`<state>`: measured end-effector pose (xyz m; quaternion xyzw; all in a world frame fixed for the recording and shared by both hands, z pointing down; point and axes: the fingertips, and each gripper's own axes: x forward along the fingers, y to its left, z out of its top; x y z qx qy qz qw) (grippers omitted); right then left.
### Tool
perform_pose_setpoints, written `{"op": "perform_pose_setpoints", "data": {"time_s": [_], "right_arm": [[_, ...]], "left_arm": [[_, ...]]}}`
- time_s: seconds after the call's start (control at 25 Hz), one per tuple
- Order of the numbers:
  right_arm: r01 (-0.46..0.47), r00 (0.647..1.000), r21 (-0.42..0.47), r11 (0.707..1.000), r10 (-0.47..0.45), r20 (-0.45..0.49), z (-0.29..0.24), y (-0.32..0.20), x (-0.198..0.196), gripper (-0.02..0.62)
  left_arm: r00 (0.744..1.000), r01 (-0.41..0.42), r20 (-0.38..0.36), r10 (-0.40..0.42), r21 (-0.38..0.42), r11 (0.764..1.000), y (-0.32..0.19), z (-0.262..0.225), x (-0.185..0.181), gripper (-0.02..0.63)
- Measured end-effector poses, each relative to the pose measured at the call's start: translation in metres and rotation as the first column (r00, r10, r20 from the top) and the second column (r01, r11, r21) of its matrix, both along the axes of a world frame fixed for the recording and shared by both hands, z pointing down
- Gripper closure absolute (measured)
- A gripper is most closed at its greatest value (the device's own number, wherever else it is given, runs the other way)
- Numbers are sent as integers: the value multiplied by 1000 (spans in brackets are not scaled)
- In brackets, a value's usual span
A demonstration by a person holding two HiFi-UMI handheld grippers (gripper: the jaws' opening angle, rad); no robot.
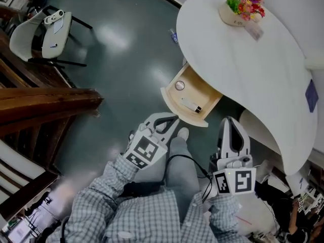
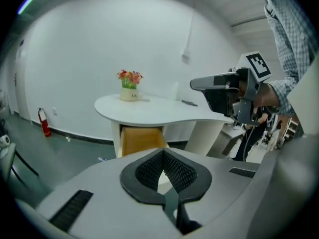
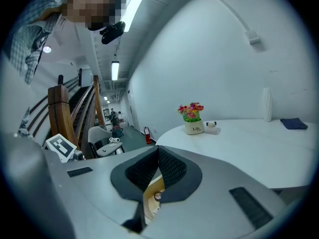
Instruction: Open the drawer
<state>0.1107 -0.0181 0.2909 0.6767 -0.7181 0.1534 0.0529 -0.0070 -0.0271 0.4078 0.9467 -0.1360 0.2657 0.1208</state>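
Left claw (image 1: 173, 118) and right claw (image 1: 231, 120) both pinched together, empty, apart from the drawer (image 1: 172, 106) standing open under the white table (image 1: 243, 59).

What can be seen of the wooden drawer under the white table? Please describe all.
The drawer is light wood with a curved front. It stands pulled open, sticking out from under the white table. Inside lie a small round object and a white oblong object with a dark end. The left gripper and the right gripper are both apart from it.
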Motion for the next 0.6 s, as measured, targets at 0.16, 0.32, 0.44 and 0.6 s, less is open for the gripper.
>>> {"op": "perform_pose_setpoints", "data": {"time_s": [0.16,0.32,0.44,0.6], "right_arm": [[-9,1000,16,1000,9,-4,-19,5,2,586],[2,1000,38,999,-1,-14,-37,6,1,586],[9,999,45,999,-8,-35,-49,6,5,586],[-3,999,64,998,6,-53,-62,8,9,586]], "left_arm": [[1000,-11,-7,12,63,998,-7,-39,7,600],[999,-32,-16,34,88,996,-15,-74,12,600],[998,-36,-39,40,93,995,-19,-98,17,601],[997,-15,-72,22,96,995,-22,-122,17,600]]}}
